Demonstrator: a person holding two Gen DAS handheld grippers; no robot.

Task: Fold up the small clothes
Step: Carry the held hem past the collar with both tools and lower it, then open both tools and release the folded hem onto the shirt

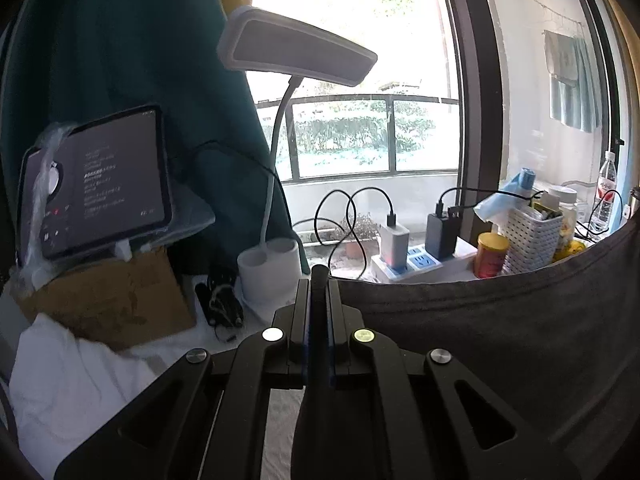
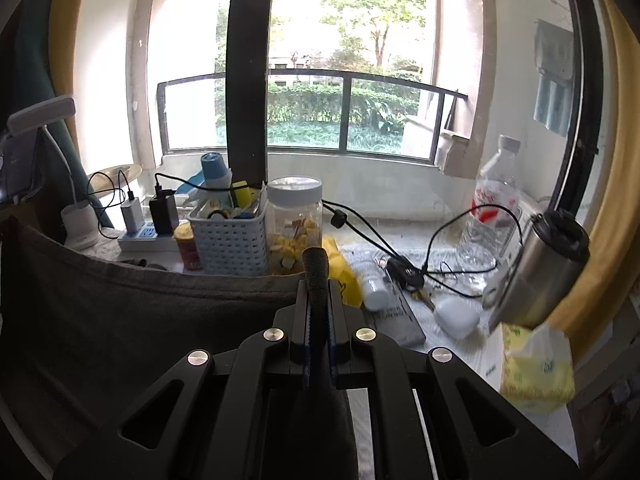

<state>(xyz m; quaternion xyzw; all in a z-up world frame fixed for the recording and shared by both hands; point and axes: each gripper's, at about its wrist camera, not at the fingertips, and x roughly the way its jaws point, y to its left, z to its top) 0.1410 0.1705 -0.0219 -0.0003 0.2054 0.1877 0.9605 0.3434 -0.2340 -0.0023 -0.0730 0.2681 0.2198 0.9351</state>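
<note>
Left gripper (image 1: 320, 280): black two-finger claw, jaws pressed together on a bunched edge of the dark grey knit garment (image 1: 500, 328); a nub of cloth protrudes past the fingertips. Right gripper (image 2: 318, 276): matching black claw, jaws likewise pinched on the opposite edge of the dark grey knit garment (image 2: 140, 312), a rolled nub of fabric standing above the tips. Garment: held up off the surface between both claws, hanging as a broad sheet, its hemmed top edge sagging in a curve across the lower part of each view. Beneath and left of the left claw: white cloth-covered table (image 1: 72, 392). On it, a brown cardboard box (image 1: 108, 300), a black tablet with lit screen (image 1: 100, 184) propped above the box, and a white gooseneck desk lamp (image 1: 296, 48) with its round base just beyond the claw. Past the garment edge, near the window: white power strip (image 1: 416, 264) carrying two plugged chargers with black cables, white perforated plastic basket (image 2: 232, 240) full of small items, clear plastic jar with white lid (image 2: 294, 224) beside the basket. Right of the right claw: clear plastic water bottle (image 2: 494, 200), stainless steel tumbler with black lid (image 2: 548, 264), yellow tissue pack (image 2: 536, 368), white earbud case (image 2: 456, 316).
</note>
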